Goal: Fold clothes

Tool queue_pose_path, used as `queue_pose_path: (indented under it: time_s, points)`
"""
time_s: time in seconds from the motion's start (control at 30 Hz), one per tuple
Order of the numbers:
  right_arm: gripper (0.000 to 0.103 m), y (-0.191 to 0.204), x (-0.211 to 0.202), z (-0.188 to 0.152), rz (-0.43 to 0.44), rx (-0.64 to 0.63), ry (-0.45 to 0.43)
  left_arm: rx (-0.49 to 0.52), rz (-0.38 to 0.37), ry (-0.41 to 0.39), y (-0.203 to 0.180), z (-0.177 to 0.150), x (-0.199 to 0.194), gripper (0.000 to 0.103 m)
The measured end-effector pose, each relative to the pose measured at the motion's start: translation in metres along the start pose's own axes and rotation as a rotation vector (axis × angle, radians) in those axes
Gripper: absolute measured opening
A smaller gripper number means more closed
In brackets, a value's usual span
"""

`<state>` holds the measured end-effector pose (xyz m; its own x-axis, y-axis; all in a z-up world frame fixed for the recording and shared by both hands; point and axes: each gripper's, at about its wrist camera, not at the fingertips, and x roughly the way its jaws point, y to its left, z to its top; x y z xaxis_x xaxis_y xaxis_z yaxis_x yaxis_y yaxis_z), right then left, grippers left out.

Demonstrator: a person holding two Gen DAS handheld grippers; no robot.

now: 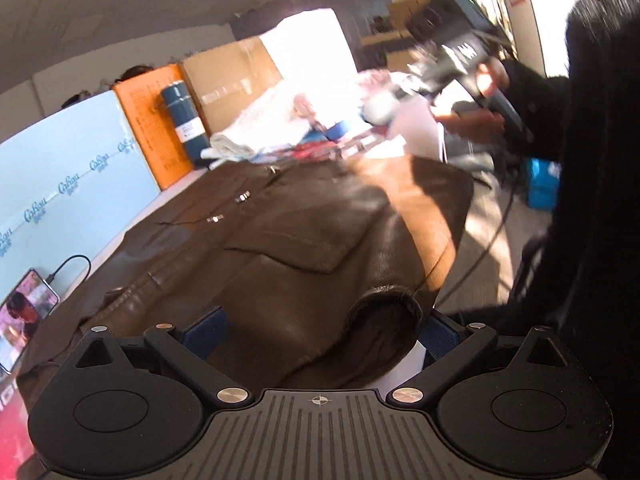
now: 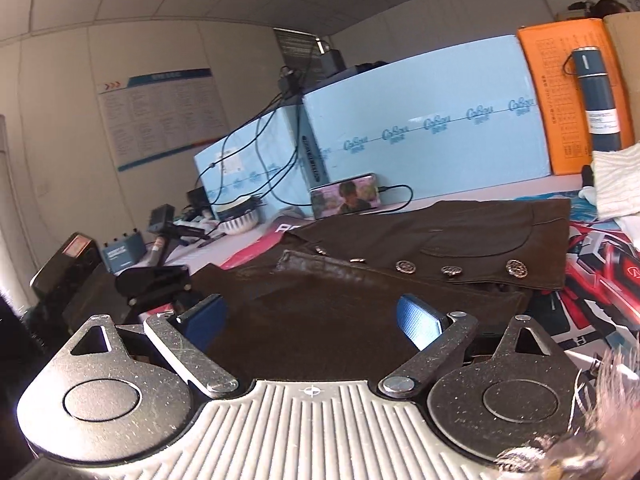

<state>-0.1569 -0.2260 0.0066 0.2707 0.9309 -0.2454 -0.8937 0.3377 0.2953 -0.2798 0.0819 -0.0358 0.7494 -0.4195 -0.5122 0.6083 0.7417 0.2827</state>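
A brown leather jacket (image 1: 288, 232) with metal buttons lies spread on the table; it also shows in the right wrist view (image 2: 420, 248). My left gripper (image 1: 320, 332) is open, its blue pads (image 1: 208, 330) wide apart on either side of a rolled sleeve cuff (image 1: 384, 304) at the jacket's near edge. My right gripper (image 2: 316, 320) is open, its blue pads (image 2: 418, 320) spread over the jacket's dark near edge, holding nothing. The right gripper also appears blurred, raised in a hand, in the left wrist view (image 1: 452, 68).
A phone (image 2: 346, 194) on a cable leans against blue foam boards (image 2: 420, 120). An orange board (image 2: 568, 92) and a blue flask (image 2: 598, 100) stand behind. White knitwear (image 1: 260, 128) lies at the far end. A red printed mat (image 2: 600, 272) covers the table. Electronics (image 2: 132, 248) crowd the left.
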Motion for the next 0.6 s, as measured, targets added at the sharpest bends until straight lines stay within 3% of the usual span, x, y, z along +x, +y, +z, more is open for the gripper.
queue_pose_path:
  time_s: [0.1, 0.2, 0.33, 0.5, 0.6]
  points:
    - [0.100, 0.025, -0.011, -0.008, 0.034, -0.115, 0.039, -0.207, -0.004, -0.123, 0.022, 0.005, -0.001, 0.101]
    - [0.102, 0.046, -0.019, -0.016, 0.016, -0.211, 0.045, -0.409, -0.027, -0.192, 0.045, 0.007, 0.005, 0.101]
    - [0.103, 0.057, -0.025, -0.022, -0.109, -0.284, 0.070, -0.624, -0.032, -0.221, 0.072, 0.006, 0.015, 0.101]
    - [0.103, 0.042, -0.026, -0.036, -0.266, -0.274, 0.151, -0.638, 0.002, -0.190, 0.076, 0.000, 0.020, 0.101]
    - [0.103, 0.036, -0.035, -0.040, -0.269, -0.242, 0.145, -0.563, -0.019, -0.180, 0.069, 0.000, 0.016, 0.101]
